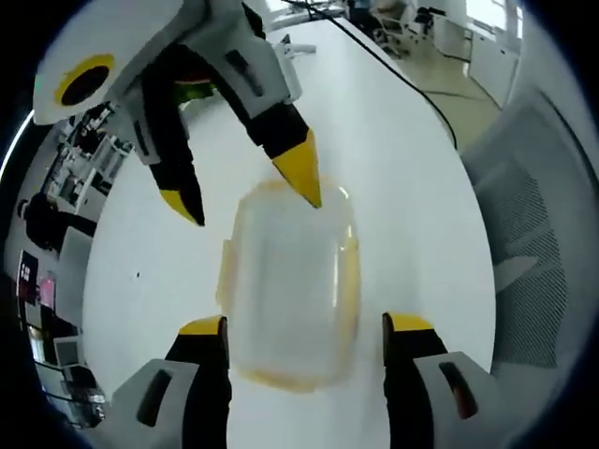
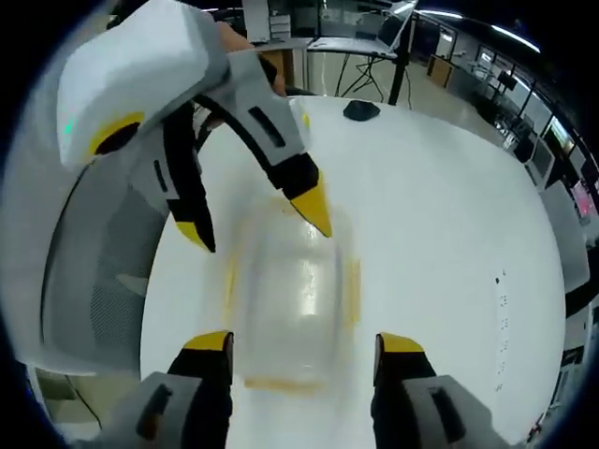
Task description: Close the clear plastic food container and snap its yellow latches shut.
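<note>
White tabletop (image 1: 412, 168) spreads under both my grippers in an open office, and on it sits the clear plastic food container with yellow latches (image 1: 290, 299), blurred in both views. In the left gripper view it lies between my left gripper (image 1: 304, 327)'s yellow-tipped jaws, which stand apart on either side of it without clamping. My right gripper (image 1: 248, 192) reaches in from the far end, jaws spread too, one yellow tip touching or just above the container's far rim. From the right gripper view the same box (image 2: 290, 299) sits between my right gripper (image 2: 304, 341)'s parted jaws, with my left gripper (image 2: 257, 220) opposite. The lid looks to be down on the box, so I judge the closing mostly done; the yellow latches (image 1: 349, 281) along the long sides seem flared out, not pressed flat, though blur keeps me from being sure. Snapping them is likely what remains. Nearby, a grey mesh office chair (image 1: 533, 215) stands beside the table edge, a black cable (image 1: 393, 65) runs across the far tabletop, and a small dark object (image 2: 360, 109) rests well apart. Nothing blocks the container.
</note>
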`<state>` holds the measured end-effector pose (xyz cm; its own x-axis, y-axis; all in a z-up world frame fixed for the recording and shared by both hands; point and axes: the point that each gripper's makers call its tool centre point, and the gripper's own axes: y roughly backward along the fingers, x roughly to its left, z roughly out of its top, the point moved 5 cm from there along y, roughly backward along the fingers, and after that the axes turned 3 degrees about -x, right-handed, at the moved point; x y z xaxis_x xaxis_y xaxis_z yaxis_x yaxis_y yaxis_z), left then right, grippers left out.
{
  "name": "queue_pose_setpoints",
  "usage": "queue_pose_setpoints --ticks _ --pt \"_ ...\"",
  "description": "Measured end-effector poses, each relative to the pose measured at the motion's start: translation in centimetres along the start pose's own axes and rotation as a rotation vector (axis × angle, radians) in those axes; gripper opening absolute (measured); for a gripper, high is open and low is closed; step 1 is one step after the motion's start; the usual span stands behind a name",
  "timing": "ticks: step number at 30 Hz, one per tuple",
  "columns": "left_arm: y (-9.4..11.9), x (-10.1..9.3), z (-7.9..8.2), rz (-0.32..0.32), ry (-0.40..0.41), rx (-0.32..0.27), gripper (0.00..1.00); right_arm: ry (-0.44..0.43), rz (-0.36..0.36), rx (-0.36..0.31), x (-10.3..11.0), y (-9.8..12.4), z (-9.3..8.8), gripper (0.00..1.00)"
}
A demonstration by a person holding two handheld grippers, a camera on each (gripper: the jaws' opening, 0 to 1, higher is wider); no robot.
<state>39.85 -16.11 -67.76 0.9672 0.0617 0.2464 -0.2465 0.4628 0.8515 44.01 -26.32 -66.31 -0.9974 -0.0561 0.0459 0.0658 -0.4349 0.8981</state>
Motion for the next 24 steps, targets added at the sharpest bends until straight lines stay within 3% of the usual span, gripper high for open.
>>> queue_pose_setpoints --ticks 24 --pt "-0.6 1.9 -2.6 -0.032 0.037 0.054 0.72 -0.022 -0.042 -0.003 2.1 -1.1 -2.0 0.63"
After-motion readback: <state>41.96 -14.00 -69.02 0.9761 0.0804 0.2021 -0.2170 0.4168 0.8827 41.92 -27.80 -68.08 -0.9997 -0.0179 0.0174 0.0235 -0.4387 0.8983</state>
